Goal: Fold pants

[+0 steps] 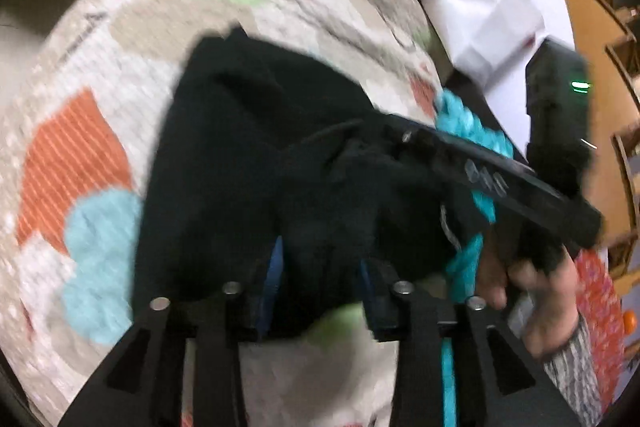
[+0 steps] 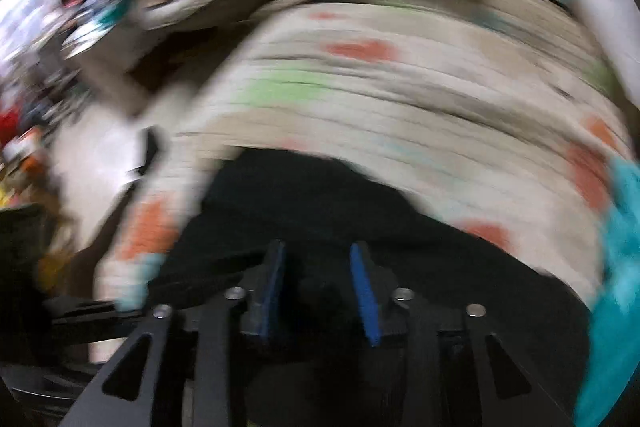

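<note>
The black pants (image 1: 248, 155) are lying bunched on a patterned blanket (image 1: 80, 147), filling the centre of the left wrist view and running from upper left toward lower right. The left gripper (image 1: 320, 291) is sitting at their near edge, jaws partly apart with dark cloth between the blue pads; whether they are pinching it I cannot tell. In the blurred right wrist view the right gripper (image 2: 320, 291) is hovering over the same cloth, jaws parted, apparently holding nothing. The left looks nearer.
</note>
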`<state>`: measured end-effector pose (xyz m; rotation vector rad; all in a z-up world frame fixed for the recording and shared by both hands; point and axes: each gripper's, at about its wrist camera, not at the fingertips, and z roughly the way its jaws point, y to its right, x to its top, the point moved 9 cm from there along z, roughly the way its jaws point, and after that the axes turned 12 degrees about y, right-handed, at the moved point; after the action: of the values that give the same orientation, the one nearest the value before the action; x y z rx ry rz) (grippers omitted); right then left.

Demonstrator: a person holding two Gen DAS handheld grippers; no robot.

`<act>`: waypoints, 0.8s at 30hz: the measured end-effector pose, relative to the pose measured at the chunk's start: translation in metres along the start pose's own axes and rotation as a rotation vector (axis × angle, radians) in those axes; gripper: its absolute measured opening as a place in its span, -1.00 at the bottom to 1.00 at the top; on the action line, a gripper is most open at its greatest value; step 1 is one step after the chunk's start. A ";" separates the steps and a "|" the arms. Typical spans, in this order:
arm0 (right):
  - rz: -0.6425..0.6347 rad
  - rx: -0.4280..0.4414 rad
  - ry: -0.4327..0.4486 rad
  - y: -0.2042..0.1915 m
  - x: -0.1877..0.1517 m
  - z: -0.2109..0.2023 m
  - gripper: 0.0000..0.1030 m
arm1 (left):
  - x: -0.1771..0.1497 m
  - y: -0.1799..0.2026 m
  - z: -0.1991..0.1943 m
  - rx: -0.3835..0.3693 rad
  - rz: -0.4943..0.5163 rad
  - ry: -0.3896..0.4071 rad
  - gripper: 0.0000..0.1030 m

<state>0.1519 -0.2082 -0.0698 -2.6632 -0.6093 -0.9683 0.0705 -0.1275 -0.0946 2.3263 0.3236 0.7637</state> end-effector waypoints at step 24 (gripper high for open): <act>0.084 0.090 -0.018 -0.045 -0.003 -0.006 -0.12 | 0.021 -0.067 -0.033 0.132 -0.076 0.117 0.02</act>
<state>0.1255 -0.1712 -0.0634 -2.5986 -0.5277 -0.8745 0.0651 -0.0512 -0.1094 2.3808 0.5253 0.8664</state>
